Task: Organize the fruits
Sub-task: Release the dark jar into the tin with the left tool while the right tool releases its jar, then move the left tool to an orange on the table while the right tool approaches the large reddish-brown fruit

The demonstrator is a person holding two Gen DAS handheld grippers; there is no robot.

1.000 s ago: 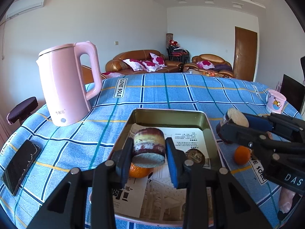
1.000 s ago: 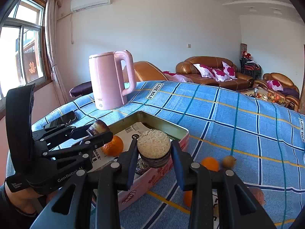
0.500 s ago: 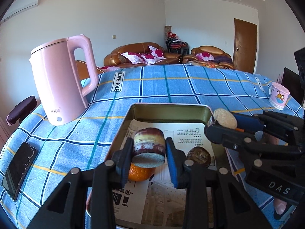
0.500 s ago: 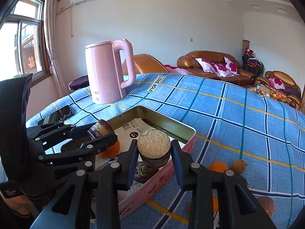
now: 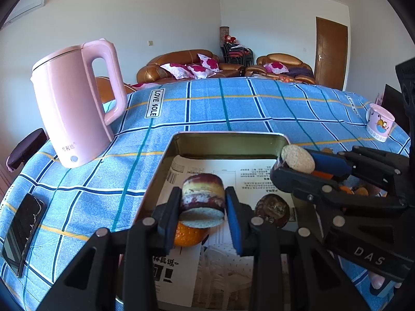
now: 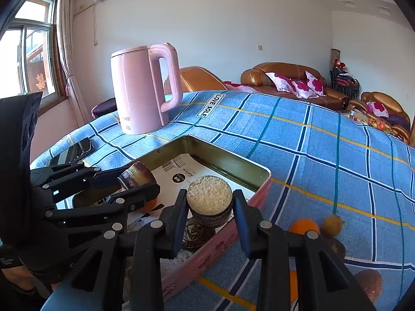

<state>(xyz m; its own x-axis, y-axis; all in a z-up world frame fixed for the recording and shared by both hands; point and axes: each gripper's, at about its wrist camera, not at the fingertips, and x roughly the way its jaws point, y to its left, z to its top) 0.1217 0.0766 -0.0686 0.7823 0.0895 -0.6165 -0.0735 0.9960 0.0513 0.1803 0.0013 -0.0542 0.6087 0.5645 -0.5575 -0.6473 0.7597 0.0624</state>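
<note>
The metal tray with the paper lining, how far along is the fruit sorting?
Partway. Already lying in the paper-lined metal tray: an orange fruit and a dark brown round fruit. In hand: the left gripper grips a purple cut fruit and the right gripper a dark fruit with a pale cut face, both over the tray. Left on the blue checked cloth: another orange and several brown fruits.

Your room is bright with daylight: it pours in from the window far to the left of your right gripper's fingers, which is washed out to near white. The white walls glow evenly and the tin tray's rim just ahead of your left fingers catches a soft sheen. Both pictures are sharp, yet they bulge, the tablecloth's stripes bend, and black corners frame each view.
</note>
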